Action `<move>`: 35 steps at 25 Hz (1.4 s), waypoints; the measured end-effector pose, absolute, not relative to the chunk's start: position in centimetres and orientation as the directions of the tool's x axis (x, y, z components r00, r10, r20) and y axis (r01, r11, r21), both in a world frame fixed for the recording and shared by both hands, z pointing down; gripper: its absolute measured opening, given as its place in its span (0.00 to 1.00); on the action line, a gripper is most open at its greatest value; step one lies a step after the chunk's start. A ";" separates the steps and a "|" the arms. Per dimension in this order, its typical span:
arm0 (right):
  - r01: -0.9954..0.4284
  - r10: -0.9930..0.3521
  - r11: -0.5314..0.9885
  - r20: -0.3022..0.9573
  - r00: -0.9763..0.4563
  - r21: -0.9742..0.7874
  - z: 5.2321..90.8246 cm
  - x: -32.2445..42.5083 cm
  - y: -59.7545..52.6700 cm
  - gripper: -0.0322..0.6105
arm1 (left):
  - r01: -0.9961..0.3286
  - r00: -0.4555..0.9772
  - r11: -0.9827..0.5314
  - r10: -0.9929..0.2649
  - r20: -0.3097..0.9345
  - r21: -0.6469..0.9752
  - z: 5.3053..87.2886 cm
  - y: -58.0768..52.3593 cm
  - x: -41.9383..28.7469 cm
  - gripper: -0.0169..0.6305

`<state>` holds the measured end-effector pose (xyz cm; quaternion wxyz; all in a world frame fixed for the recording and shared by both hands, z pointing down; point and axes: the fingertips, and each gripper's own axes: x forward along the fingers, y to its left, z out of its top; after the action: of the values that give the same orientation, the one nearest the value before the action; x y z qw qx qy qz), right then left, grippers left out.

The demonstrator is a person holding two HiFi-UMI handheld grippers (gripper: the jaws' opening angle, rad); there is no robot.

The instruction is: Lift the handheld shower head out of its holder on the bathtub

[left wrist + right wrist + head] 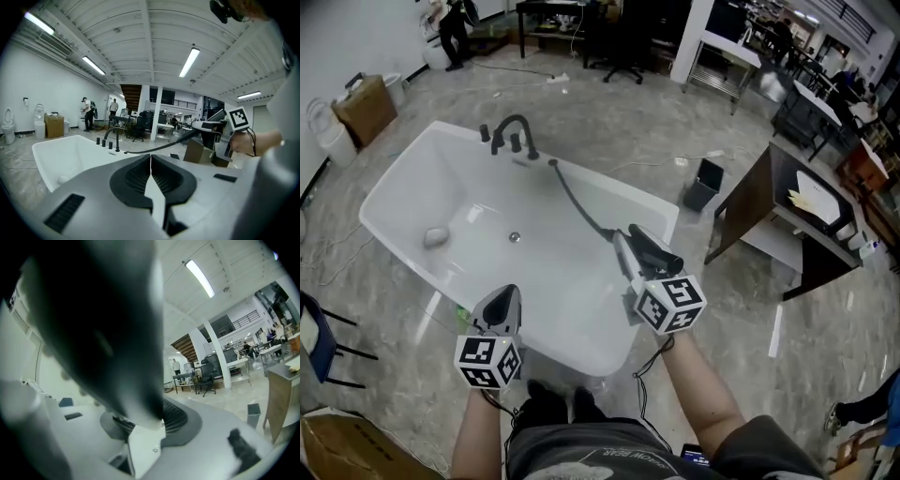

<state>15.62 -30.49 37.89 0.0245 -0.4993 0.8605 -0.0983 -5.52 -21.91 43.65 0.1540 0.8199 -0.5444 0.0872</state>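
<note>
The white bathtub (pixel 397 171) lies below me, with a black faucet (pixel 514 132) on its far rim. A dark hose (pixel 577 202) runs from that rim up to the black shower head (pixel 657 251), which is lifted above the tub's near right end. My right gripper (pixel 630 251) is shut on the shower head, whose blurred dark bulk (pixel 93 324) fills the right gripper view. My left gripper (pixel 503 294) hovers over the near rim, shut and empty, pads (pixel 140 176) meeting. The left gripper view also shows the shower head (pixel 202 125) and hose (pixel 154 147).
A small grey lump (pixel 437 236) lies in the tub near the drain (pixel 515 237). A black bin (pixel 704 184) and a dark desk (pixel 769 202) stand right of the tub. A cardboard box (pixel 364 108) is at left; a person (pixel 450 33) stands far back.
</note>
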 end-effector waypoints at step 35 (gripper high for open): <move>-0.881 -0.873 0.448 0.136 -0.468 -0.151 41.5 11.9 8.8 0.25 | -0.873 0.487 -0.450 -0.815 0.314 0.188 44.4 13.0 -9.2 0.05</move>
<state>11.89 8.76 41.55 -0.0189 -0.5156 0.8508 -0.1002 -9.16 13.03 44.41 0.1635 0.8467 -0.4984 0.0891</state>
